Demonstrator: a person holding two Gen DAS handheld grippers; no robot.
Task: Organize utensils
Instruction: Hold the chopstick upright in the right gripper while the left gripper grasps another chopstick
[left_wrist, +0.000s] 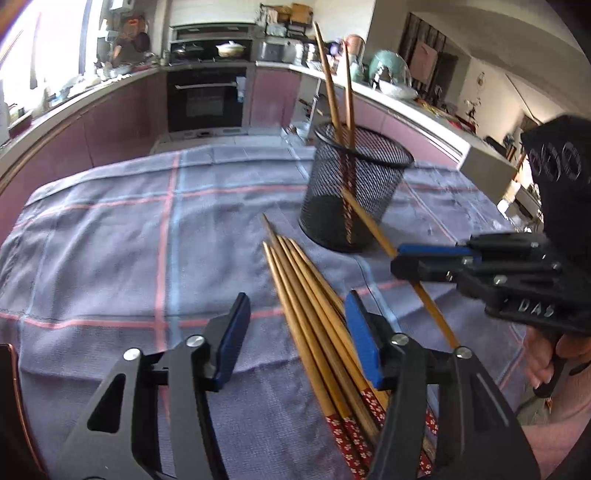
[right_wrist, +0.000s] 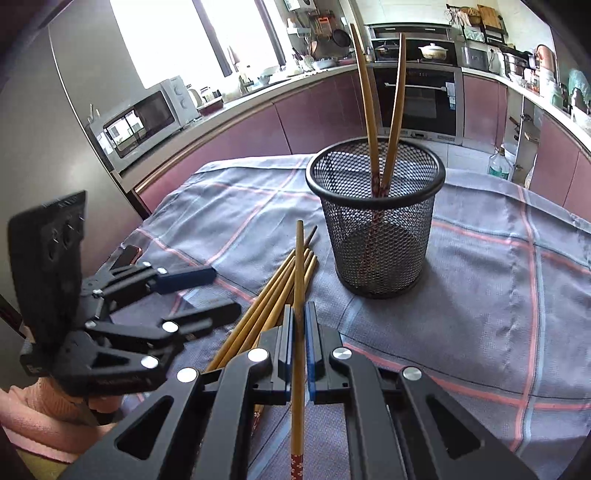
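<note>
Two tongs: both in view, one held in each hand.
Right tongs: pressed together on a single chopstick, pinched along its bare wooden shaft; the patterned red end hangs back toward the camera, the plain tip points ahead at the holder.
Left tongs: spread, nothing between the pads; the right-side blue pad sits just beside, perhaps touching, the loose bundle.
Loose chopsticks: a bundle of several lying flat on the cloth, long axes running away from the left tongs, narrow tips toward the holder, red flowered ends near the camera.
Mesh holder: black wire cup, upright on the counter, ahead of both tongs and just beyond the bundle's tips; two chopsticks already stand in it, leaning apart.
Key relation: the held chopstick lies low and roughly level, aimed at the holder's wall rather than its mouth; judged, it needs lifting and tipping upright, patterned end down like the two inside, before it can drop in. The right hand is the nearer and already loaded.
Counter: covered by a grey-blue cloth with pink and pale-blue check lines.
Writing: raised letters "DAS" on the right tongs' body, seen from the left wrist; other embossed marks are too blurred to read.
Person: a pink sleeve behind each grip.
</note>
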